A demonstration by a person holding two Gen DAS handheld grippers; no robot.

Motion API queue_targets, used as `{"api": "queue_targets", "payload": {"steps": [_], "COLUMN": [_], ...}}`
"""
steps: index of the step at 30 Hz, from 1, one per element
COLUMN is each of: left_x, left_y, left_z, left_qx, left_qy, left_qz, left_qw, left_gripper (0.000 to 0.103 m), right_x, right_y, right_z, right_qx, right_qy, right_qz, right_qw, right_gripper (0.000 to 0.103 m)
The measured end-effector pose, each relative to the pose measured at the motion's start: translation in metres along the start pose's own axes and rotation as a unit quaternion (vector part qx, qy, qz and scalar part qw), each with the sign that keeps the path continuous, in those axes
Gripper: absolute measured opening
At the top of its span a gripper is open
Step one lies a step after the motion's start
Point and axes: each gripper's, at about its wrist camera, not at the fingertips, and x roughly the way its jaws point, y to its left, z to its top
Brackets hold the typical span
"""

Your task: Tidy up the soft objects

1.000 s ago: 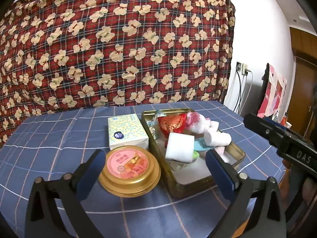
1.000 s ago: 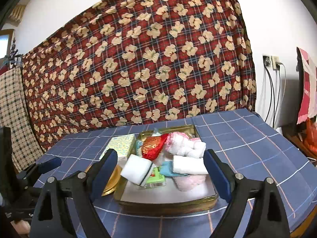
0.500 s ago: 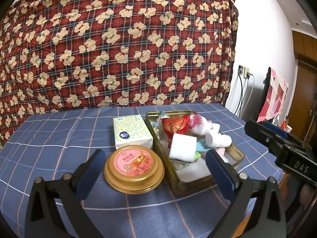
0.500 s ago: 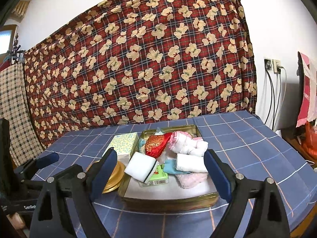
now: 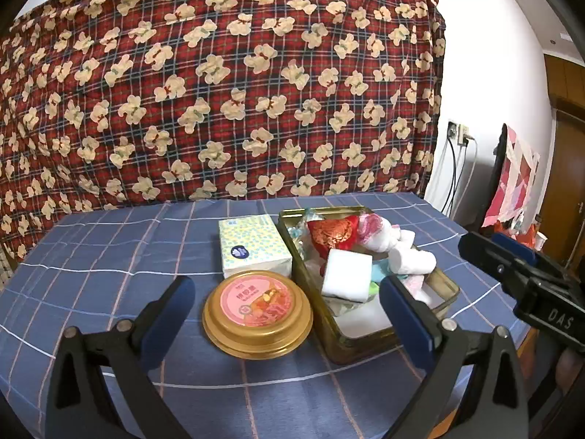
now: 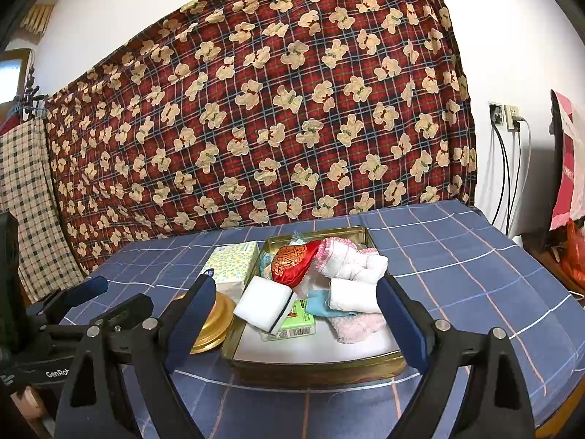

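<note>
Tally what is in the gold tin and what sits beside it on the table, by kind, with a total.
In the gold tin:
White sponge: 1
Red embroidered pouch: 1
Rolled white cloths: 2
Pink fluffy cloth: 1
Blue cloth: 1
Green packet: 1
Beside it:
Tissue pack: 1
Round gold tin: 1
Total: 9, plus a wrapped item at the back I cannot identify.

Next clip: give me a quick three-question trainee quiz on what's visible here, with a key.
1. True or false: the left gripper is shut on the round gold tin.
2. Which lies outside the rectangular gold tin? A) white sponge B) tissue pack C) red embroidered pouch
3. Fill in: the right gripper is ____ and holds nothing.

Key: 1 false, it is open and holds nothing; 2 B, it lies on the blue checked cloth beside the tin; 3 open.
</note>
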Motion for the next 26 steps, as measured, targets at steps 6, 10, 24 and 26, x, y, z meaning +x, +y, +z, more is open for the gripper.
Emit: {"api": "queue_targets", "payload": {"steps": [6, 10, 24, 26], "left_x": [-0.001, -0.001, 0.001, 0.001], "left_y": [0.0, 0.0, 0.0, -0.001], "left_z": [0.0, 0.001, -0.004, -0.004], "left_qx": [0.001, 0.0, -0.003, -0.001], "left_qy": [0.001, 0.001, 0.004, 0.002], "left_qz": [0.003, 0.002, 0.0, 0.0], "left_qw": [1.0, 1.0, 1.0, 1.0], "left_gripper": [0.102, 0.102, 0.102, 0.102], "right_x": [0.0, -0.001, 0.001, 0.001], "right_y": [0.0, 0.0, 0.008, 0.008], "right_z": [0.0, -0.001, -0.013, -0.012], "right_qx": [-0.001, -0.001, -0.001, -0.001], "right_qy": [0.001, 0.001, 0.01, 0.01], "right_qz": [0.0, 0.0, 0.005, 0.005], "right_qw": [1.0, 1.0, 1.0, 1.0], "right_gripper": [0.091, 0.091, 0.091, 0.091]}}
